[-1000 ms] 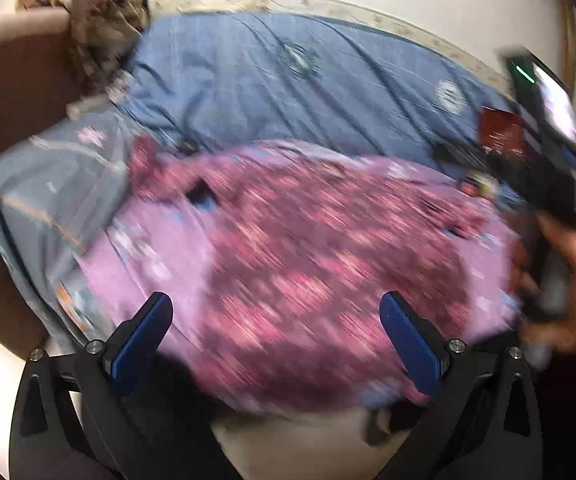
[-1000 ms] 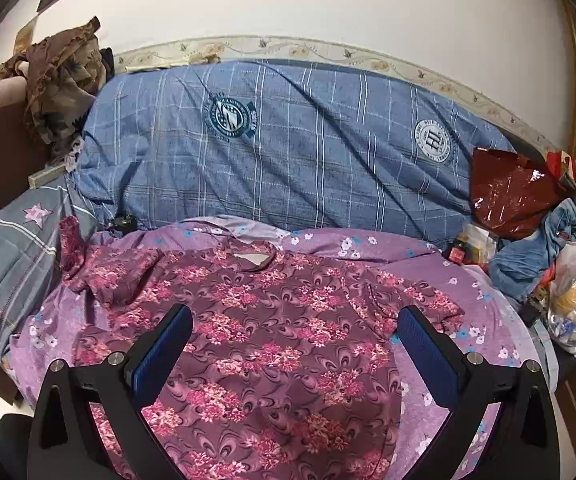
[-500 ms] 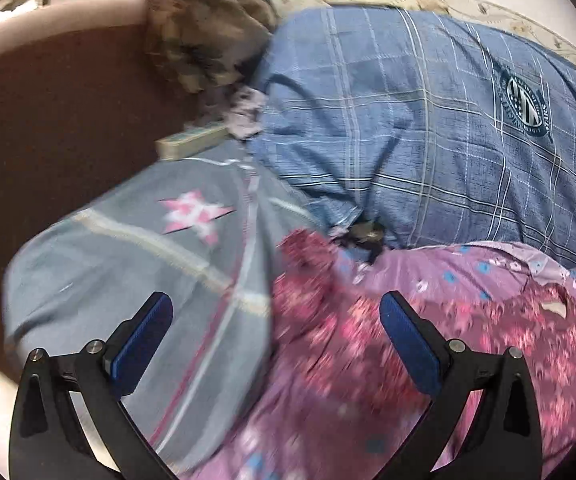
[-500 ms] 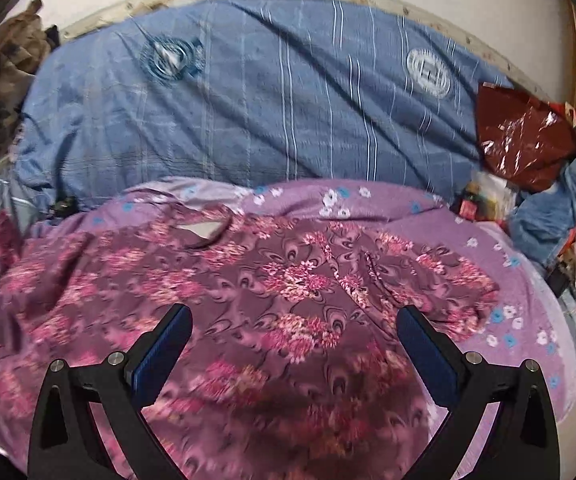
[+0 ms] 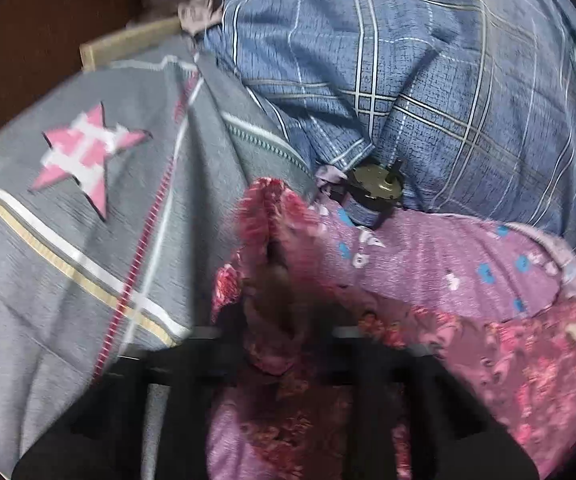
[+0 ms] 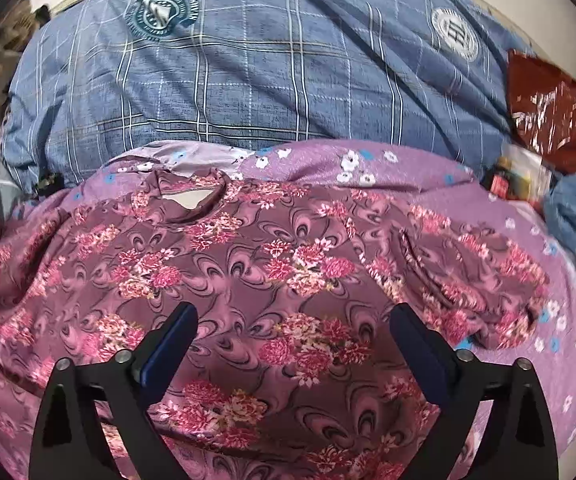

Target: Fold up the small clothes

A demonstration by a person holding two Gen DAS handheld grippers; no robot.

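A maroon floral top point(image 6: 288, 280) lies spread flat on a purple flowered sheet point(image 6: 428, 176), neck opening point(image 6: 188, 200) toward the far side. My right gripper point(image 6: 292, 340) is open just above the middle of the top. In the left wrist view, the top's left sleeve point(image 5: 266, 240) stands bunched up between the dark, blurred arms of my left gripper point(image 5: 276, 336). The jaws look closed around the sleeve cloth; the fingertips are hidden by it.
A blue plaid quilt point(image 6: 248, 72) is heaped behind the top. A grey cover with a pink star point(image 5: 84, 152) lies left. A small metal object point(image 5: 372, 196) sits at the quilt's edge. A red bag point(image 6: 548, 100) and clutter lie at the right.
My left gripper moved forward and left onto the sleeve and closed on it. My right gripper moved lower and closer over the top, staying open.
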